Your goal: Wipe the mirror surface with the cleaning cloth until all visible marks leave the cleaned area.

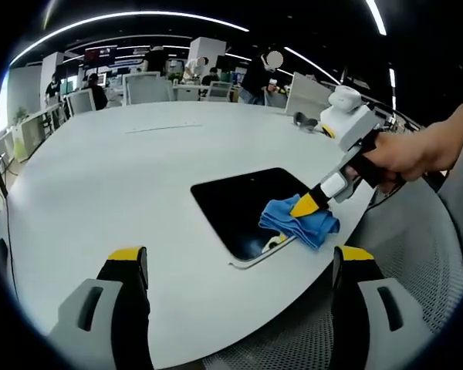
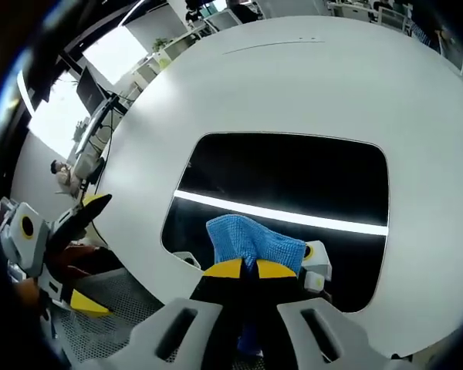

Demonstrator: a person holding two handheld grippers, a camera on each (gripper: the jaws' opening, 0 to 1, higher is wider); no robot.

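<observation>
Right tool (image 2: pixel 248 268) clamps the blue cloth (image 2: pixel 251 240) on the mirror (image 2: pixel 293 173); left tool (image 1: pixel 243 266) hangs apart.

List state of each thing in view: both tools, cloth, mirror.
left tool: open, holding nothing, above the table edge
right tool: shut on the cleaning cloth, at the mirror's near edge
cleaning cloth: blue, bunched, pressed on the mirror
mirror: lying flat on the table, dark, reflecting a ceiling light strip; marks cannot be made out
table: white, round
</observation>
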